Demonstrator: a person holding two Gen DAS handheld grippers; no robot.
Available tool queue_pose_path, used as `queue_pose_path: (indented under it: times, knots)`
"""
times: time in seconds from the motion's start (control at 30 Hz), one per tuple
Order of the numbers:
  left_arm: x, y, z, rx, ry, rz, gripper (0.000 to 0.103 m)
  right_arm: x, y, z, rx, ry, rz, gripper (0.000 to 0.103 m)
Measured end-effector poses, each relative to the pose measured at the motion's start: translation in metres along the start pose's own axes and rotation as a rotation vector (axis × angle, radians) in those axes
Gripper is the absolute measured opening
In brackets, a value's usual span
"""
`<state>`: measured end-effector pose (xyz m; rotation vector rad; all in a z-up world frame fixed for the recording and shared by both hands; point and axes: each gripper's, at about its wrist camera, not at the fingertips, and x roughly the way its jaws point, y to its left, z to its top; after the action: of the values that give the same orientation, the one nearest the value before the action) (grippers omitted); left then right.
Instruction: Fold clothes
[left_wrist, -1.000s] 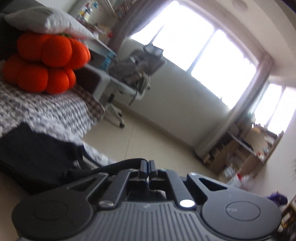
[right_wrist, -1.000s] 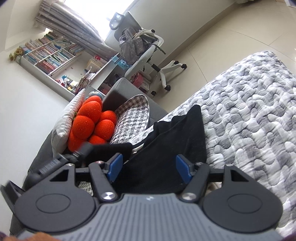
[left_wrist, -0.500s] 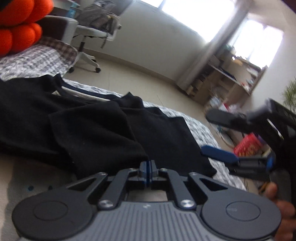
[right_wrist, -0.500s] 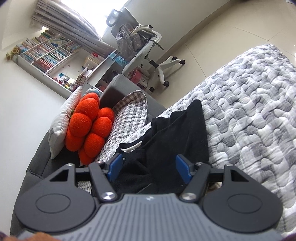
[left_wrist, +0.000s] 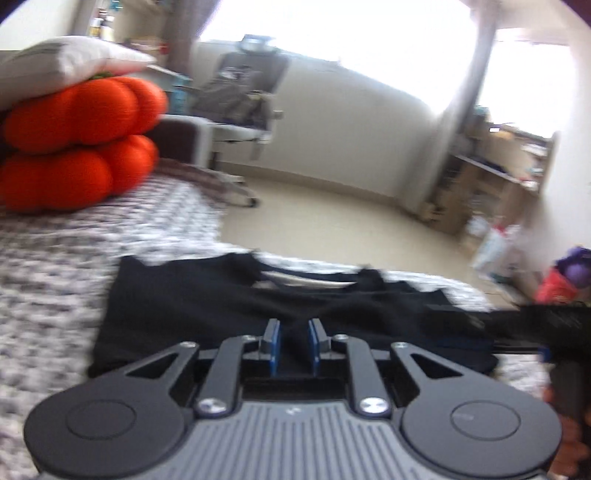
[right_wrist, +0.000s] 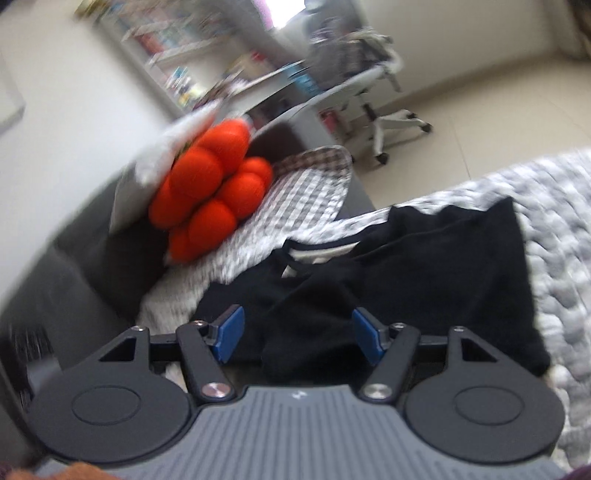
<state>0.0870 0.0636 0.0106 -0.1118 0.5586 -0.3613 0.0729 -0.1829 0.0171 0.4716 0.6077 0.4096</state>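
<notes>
Only the right wrist view shows the bookshelf (right_wrist: 177, 70).

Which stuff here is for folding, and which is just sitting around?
For the folding:
black garment
left gripper, jaws opening, nothing gripped
right gripper, open

Just sitting around:
orange plush cushion
white pillow
office chair
grey quilt
</notes>
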Motion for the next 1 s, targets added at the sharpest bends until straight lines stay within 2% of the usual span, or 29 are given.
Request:
queue_pose_path:
  times: [0.13,0.23,0.33,0.37,0.43,0.47,0.53,0.63,0.83,1.0]
  knots:
    - [0.011,0.025,-0.007,-0.054,0.041,0.079,0.016,0.019,0.027,-0.014,-0.173,0.045,-0.021,0.068]
    - [0.021,0.039,-0.009,-0.101,0.066,0.090,0.015,0.034,0.043,-0.027,-0.297,0.077,-0.044,0.068]
    - [0.022,0.041,-0.009,-0.099,0.072,0.084,0.015,0.048,0.054,-0.040,-0.410,0.106,-0.096,0.068]
    - [0.022,0.041,-0.010,-0.095,0.075,0.083,0.015,0.052,0.056,-0.044,-0.444,0.111,-0.121,0.065]
    - [0.023,0.041,-0.010,-0.087,0.077,0.082,0.015,0.055,0.056,-0.048,-0.501,0.108,-0.160,0.050]
    - [0.023,0.042,-0.010,-0.087,0.077,0.080,0.015,0.055,0.056,-0.048,-0.520,0.107,-0.174,0.046]
    - [0.024,0.043,-0.010,-0.093,0.079,0.076,0.015,0.051,0.051,-0.044,-0.526,0.107,-0.187,0.025]
    - [0.026,0.043,-0.009,-0.102,0.080,0.075,0.015,0.041,0.040,-0.035,-0.463,0.101,-0.157,0.013]
    - [0.026,0.041,-0.008,-0.095,0.080,0.083,0.015,0.009,0.029,-0.017,-0.364,0.037,-0.117,0.011]
    - [0.025,0.039,-0.007,-0.101,0.081,0.092,0.015,-0.017,0.007,-0.002,-0.261,-0.038,-0.158,0.010]
